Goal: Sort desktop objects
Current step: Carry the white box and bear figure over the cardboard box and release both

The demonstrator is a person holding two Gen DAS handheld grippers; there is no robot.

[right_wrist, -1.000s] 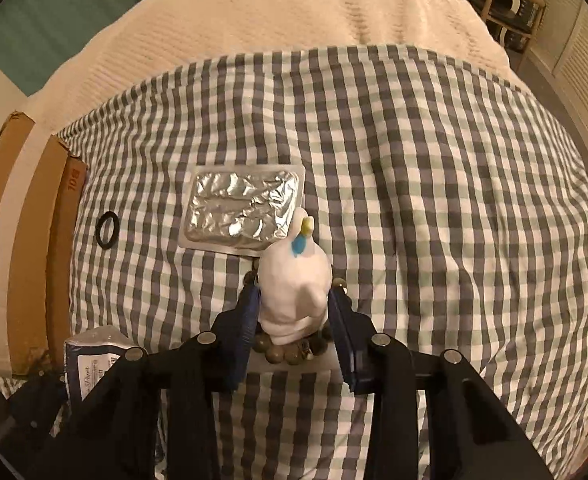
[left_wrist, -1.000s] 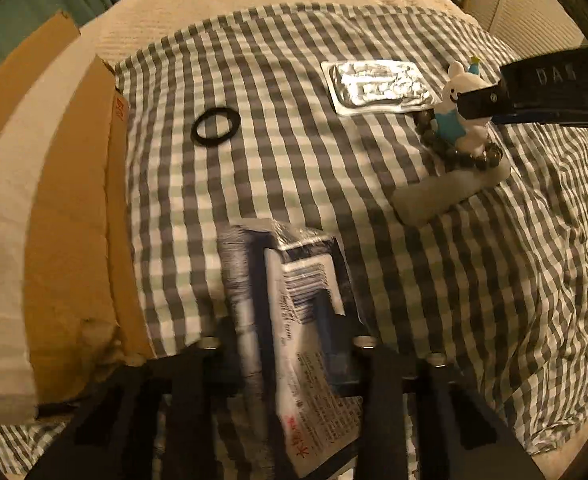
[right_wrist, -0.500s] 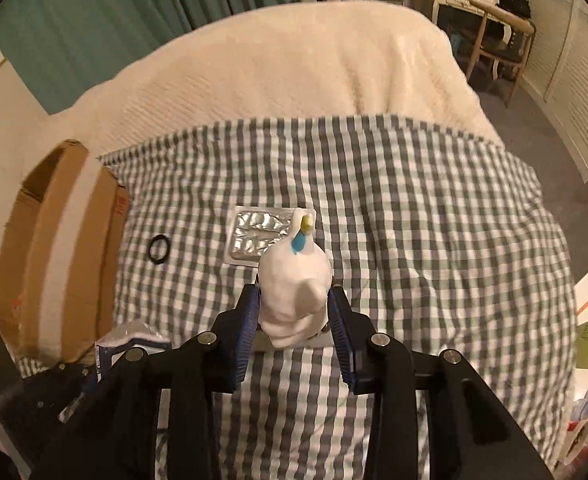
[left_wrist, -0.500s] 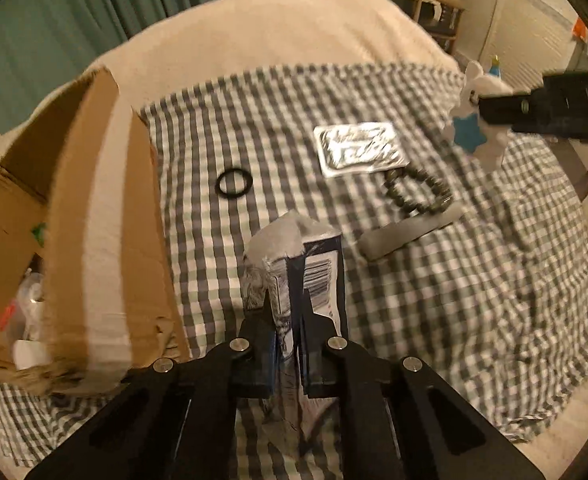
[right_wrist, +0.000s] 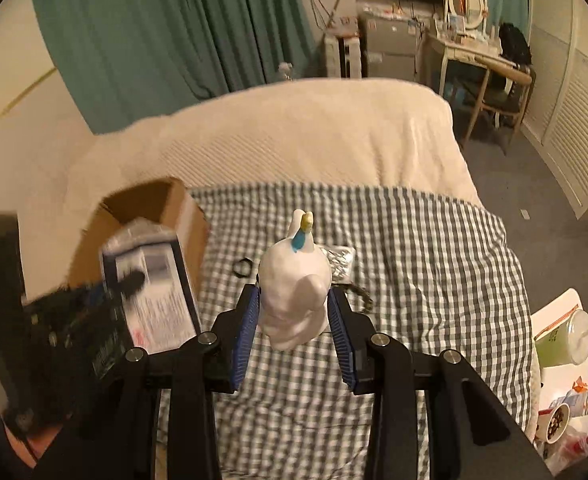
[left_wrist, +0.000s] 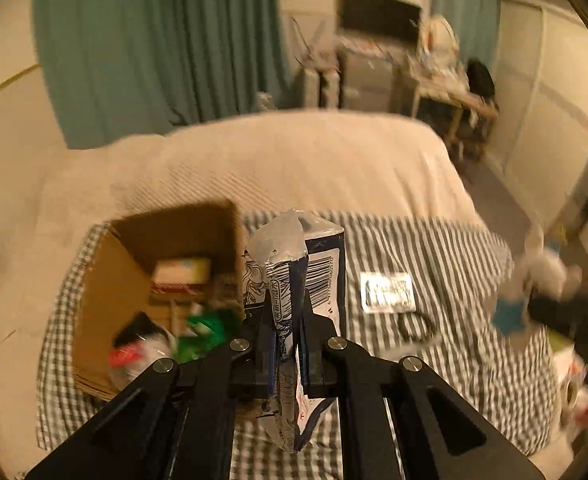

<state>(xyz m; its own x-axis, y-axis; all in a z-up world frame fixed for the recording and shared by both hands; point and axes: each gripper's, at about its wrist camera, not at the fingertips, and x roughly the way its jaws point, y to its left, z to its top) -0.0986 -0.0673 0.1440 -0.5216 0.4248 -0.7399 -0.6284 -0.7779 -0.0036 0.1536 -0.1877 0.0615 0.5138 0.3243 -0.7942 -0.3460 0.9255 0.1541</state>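
Observation:
My left gripper (left_wrist: 285,344) is shut on a blue-and-white plastic packet (left_wrist: 294,280) and holds it up in the air beside the open cardboard box (left_wrist: 133,272). The packet also shows in the right wrist view (right_wrist: 149,280). My right gripper (right_wrist: 294,320) is shut on a white toy figure (right_wrist: 296,284) with a blue and yellow top, held above the checked cloth (right_wrist: 414,260). The figure shows blurred at the right of the left wrist view (left_wrist: 534,280).
A foil blister pack (left_wrist: 388,292), a black ring (right_wrist: 242,267) and a bead bracelet (left_wrist: 416,326) lie on the cloth. The box holds several items. A side table with a green drink cup (right_wrist: 566,340) stands at the right.
Both grippers have risen well above the bed with their objects. The left one has swung toward the box, whose inside now shows.

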